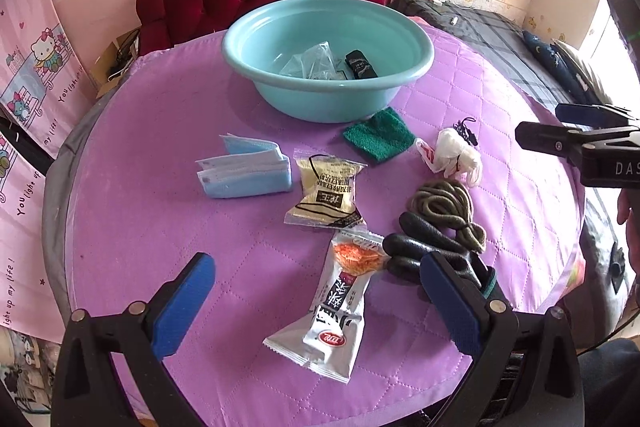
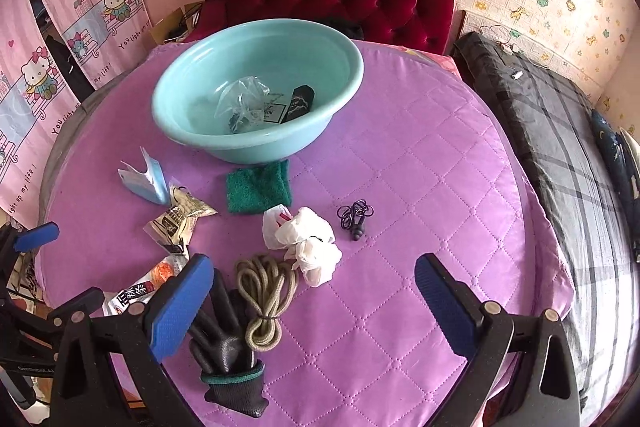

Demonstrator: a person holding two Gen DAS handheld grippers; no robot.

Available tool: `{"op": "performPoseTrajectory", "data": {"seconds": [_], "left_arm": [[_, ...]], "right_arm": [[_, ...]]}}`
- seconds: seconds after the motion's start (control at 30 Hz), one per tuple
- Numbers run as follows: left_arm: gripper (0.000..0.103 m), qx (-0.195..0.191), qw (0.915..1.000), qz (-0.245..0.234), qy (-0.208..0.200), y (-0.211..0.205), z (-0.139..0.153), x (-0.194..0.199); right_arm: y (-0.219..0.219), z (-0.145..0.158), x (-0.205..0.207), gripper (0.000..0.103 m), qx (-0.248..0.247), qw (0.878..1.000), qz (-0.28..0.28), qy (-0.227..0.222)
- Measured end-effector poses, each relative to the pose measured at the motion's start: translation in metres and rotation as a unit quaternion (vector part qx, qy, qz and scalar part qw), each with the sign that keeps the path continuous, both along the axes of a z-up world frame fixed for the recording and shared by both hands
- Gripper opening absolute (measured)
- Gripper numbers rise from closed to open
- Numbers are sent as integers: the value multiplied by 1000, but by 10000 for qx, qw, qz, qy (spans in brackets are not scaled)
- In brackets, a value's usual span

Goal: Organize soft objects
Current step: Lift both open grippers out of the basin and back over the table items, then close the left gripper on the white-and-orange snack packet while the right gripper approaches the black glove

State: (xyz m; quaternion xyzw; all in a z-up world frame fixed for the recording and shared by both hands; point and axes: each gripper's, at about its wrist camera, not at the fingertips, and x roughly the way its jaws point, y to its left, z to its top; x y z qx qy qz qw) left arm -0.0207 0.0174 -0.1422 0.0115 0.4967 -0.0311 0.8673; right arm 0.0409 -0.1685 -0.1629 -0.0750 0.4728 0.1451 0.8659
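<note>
Purple quilted cloth [image 1: 160, 147] covers my table, and a teal basin [image 1: 412, 43] sits at the far side with a clear bag [image 1: 312, 61] inside. My left gripper [image 1: 316, 291] is spread wide above a white snack packet [image 1: 332, 323]. My right gripper [image 2: 314, 293] is wide too, grasping nothing, near a black glove [image 2: 224, 343] and a rope coil [image 2: 264, 291].

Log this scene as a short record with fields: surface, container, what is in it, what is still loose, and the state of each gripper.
surface: purple quilted cover
container: teal basin, upright at the far side
in container: clear plastic bag, black packet
loose, left part: blue face masks, two snack packets
loose, middle: green cloth beside the basin, white plastic bag, coiled cord, black glove, small dark earphone cable
left hand-held gripper: open, empty, over a snack packet
right hand-held gripper: open, empty
</note>
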Motion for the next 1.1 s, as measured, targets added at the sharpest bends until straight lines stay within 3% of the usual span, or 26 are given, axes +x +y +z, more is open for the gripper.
{"op": "performPoseTrajectory", "data": {"seconds": [0.4, 1.1], "left_arm": [[103, 30, 9995, -172, 273, -9, -29, -18], [103, -138, 9948, -434, 909, -1, -89, 7]], "right_arm": [[-7, -19, -15, 103, 120, 9997, -171, 146], [-11, -57, -25, 103, -27, 9965, -522, 656]]}}
